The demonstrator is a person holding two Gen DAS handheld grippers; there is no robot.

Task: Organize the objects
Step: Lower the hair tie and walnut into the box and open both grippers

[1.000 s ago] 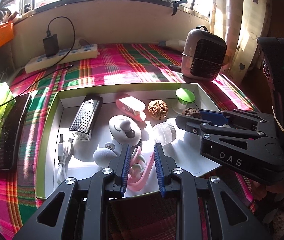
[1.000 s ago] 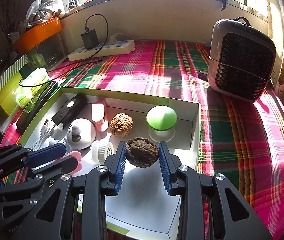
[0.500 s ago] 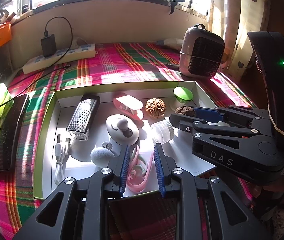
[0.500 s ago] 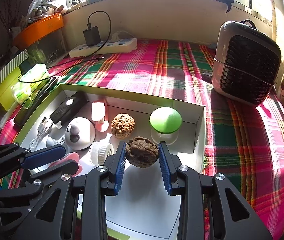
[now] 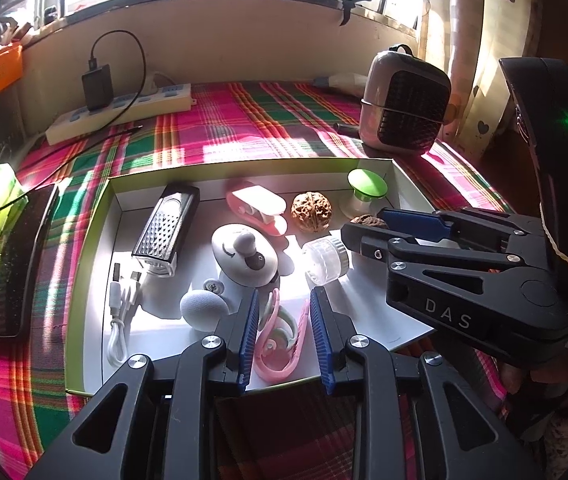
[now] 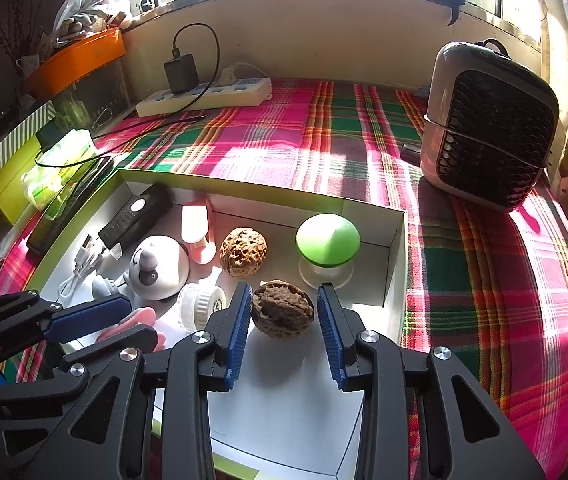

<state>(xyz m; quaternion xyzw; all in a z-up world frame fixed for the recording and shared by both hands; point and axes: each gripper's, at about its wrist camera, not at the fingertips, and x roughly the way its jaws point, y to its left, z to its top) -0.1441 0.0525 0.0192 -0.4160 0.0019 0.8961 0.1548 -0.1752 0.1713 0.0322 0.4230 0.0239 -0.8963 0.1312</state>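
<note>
A shallow white box with a green rim (image 5: 244, 163) lies on the plaid cloth. My left gripper (image 5: 284, 310) is over its near edge and its jaws are opening. A pink ear-hook clip (image 5: 280, 340) rests on the box floor between the pads, loose. My right gripper (image 6: 284, 304) is opening too. A dark walnut (image 6: 282, 314) sits on the floor between its pads, with a gap at the right pad. In the left wrist view the right gripper (image 5: 364, 230) reaches in from the right. A lighter walnut (image 6: 243, 253) and a green mushroom lamp (image 6: 327, 240) stand just beyond.
Also in the box: a black and silver device (image 5: 164, 232), a pink case (image 5: 258, 208), a white round gadget (image 5: 244, 258), a clear jar (image 5: 326, 260), a white cable (image 5: 118, 320). A small fan heater (image 6: 488, 128) stands at right, a power strip (image 6: 204, 98) behind, a black brush (image 5: 16, 264) at left.
Both grippers' jaws have widened. The dark walnut and the pink clip now lie free between the pads. Neither hand has shifted.
</note>
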